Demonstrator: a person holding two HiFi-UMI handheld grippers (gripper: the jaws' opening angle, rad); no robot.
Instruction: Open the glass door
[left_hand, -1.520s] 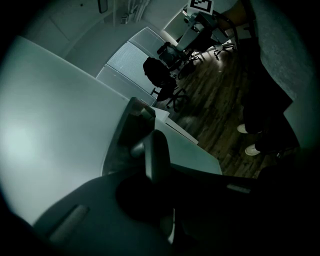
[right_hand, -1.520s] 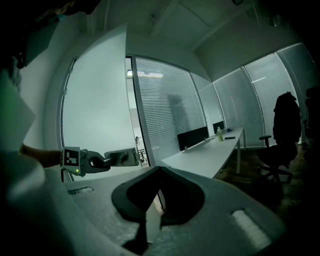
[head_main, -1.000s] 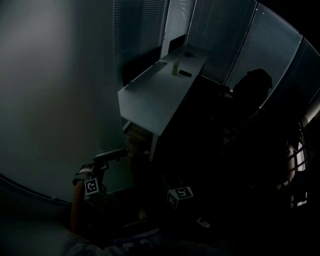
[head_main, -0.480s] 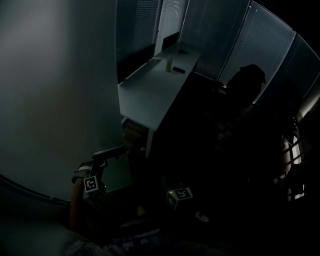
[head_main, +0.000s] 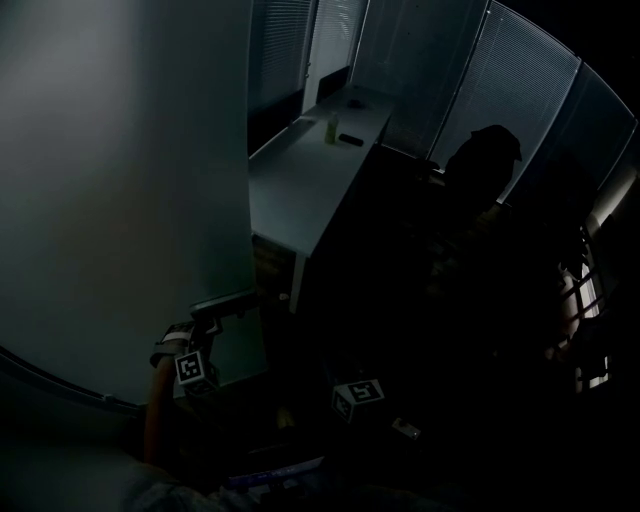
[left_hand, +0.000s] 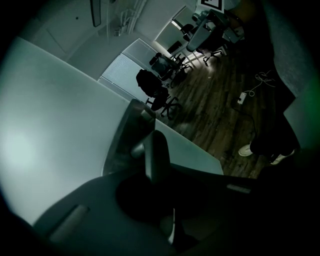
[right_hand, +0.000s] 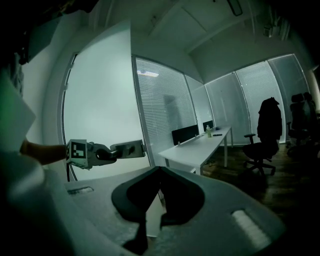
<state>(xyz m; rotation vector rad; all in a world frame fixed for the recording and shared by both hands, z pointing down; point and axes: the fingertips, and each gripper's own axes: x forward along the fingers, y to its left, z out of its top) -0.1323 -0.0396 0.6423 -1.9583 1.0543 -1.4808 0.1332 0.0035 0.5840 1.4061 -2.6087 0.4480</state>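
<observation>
The frosted glass door (head_main: 120, 180) fills the left of the head view, and its free edge runs down to my left gripper (head_main: 240, 300). In the right gripper view that left gripper (right_hand: 137, 148) reaches level to the door's (right_hand: 100, 110) edge, jaws shut. A dark upright bar (left_hand: 156, 155) with a metal stub stands right before it in the left gripper view; it seems to be the door's handle, and contact is unclear. My right gripper (right_hand: 154, 222) hangs back in the dark with its jaws together and empty; only its marker cube (head_main: 362, 393) shows in the head view.
A long white desk (head_main: 300, 170) with a small bottle (head_main: 333, 128) stands just past the door's edge. An office chair draped with a dark jacket (right_hand: 265, 135) sits to its right. Blinds line the far walls. A person's shoe (left_hand: 246, 150) and a cable lie on the wood floor.
The door's edge has swung right in the head view and now covers more of the desk. My left gripper has moved right with it. The right gripper's cube has barely shifted.
</observation>
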